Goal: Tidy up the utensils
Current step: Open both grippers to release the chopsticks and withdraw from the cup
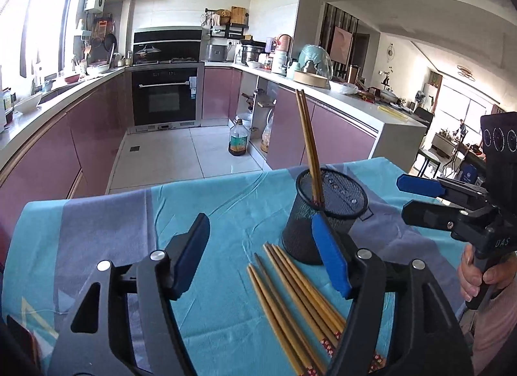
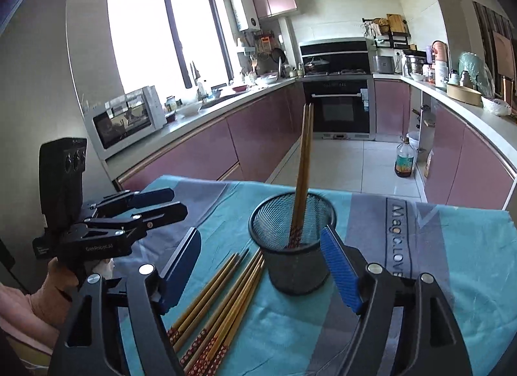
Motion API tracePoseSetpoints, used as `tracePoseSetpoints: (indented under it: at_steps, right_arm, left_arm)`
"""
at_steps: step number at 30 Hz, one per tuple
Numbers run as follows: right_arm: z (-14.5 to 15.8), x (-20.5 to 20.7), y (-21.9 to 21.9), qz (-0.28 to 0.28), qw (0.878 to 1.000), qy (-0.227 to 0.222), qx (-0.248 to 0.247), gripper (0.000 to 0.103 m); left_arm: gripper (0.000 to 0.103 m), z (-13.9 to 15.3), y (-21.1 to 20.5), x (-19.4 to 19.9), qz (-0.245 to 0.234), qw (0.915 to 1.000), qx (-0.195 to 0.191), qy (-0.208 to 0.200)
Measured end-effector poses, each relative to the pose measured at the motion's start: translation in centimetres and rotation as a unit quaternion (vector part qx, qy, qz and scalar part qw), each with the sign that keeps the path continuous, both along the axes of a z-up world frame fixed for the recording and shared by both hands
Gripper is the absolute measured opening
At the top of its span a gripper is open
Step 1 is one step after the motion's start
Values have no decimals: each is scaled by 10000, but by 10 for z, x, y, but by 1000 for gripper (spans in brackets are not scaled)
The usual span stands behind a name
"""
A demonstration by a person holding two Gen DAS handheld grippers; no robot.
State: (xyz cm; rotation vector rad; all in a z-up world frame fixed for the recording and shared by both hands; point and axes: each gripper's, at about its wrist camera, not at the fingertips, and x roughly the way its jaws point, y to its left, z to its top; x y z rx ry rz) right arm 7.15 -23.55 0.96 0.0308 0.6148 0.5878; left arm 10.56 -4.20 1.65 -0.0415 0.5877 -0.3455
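A black mesh cup [image 1: 318, 214] [image 2: 292, 246] stands on the teal tablecloth with two wooden chopsticks [image 1: 308, 146] [image 2: 302, 175] upright in it. Several more chopsticks [image 1: 297, 298] [image 2: 219, 305] lie flat on the cloth beside the cup. My left gripper [image 1: 261, 253] is open and empty, above the loose chopsticks, its right finger close to the cup. My right gripper [image 2: 261, 266] is open and empty, straddling the cup's near side and the loose chopsticks. Each gripper also shows in the other view, the right one [image 1: 416, 195] and the left one [image 2: 161, 203].
The tablecloth [image 1: 226, 201] [image 2: 420, 246] covers a small table whose far edge drops to the tiled kitchen floor. Pink cabinets, an oven [image 1: 164, 95] and an oil bottle [image 1: 238, 138] on the floor lie beyond. A microwave [image 2: 129, 117] sits on the left counter.
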Motion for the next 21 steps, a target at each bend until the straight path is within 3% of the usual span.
tracePoseSetpoints:
  at_steps: [7,12,16,21]
  right_arm:
    - [-47,-1,16,80,9969,782,-35,74]
    - [-68,-1,25,52,9937,1099,-198,73]
    - [-79,-1,30,27,9910,1292,-352,51]
    - [-87,-2,32,-32,9881,1462,-479,32]
  left_arm:
    - [66,-42,8,-22,57,9988,197,443]
    - [66,-63,7,-25,43,9972,201,714]
    - [66,-79,2,-27,-25,9955,251,916]
    - [66,-89,-8,-26,-134,9931,373,1101]
